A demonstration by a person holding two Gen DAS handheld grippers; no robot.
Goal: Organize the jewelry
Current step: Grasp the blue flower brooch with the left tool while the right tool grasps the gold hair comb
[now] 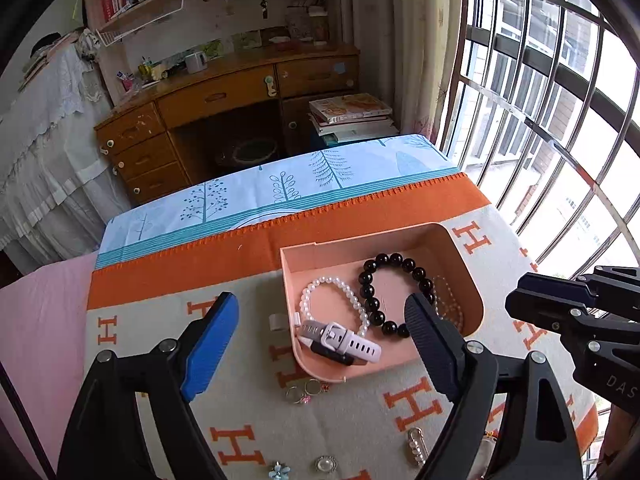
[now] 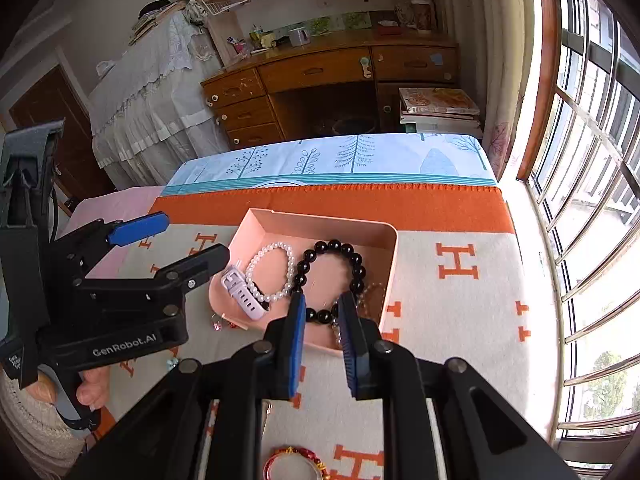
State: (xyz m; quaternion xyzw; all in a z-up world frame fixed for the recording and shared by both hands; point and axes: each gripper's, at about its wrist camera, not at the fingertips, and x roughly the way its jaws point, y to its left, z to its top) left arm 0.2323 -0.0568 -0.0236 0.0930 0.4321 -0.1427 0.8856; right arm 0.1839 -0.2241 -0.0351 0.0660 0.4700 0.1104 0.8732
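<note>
Jaws of the left gripper (image 1: 320, 320) stand wide and empty above the near end of a pink plastic tray (image 1: 384, 240); the right gripper (image 2: 322, 316) shows a narrow gap, nothing seen between its ribbed pads. Inside the tray lie a glossy black bead bracelet (image 1: 384, 292), a white pearl bracelet (image 1: 332, 300) and a white watch strap (image 1: 344, 340). Small rings (image 1: 304, 392) rest nearer on the woven orange-and-cream blanket (image 1: 280, 420). Far off stands a wooden desk (image 1: 224, 96); right, a barred window (image 1: 540, 100).
</note>
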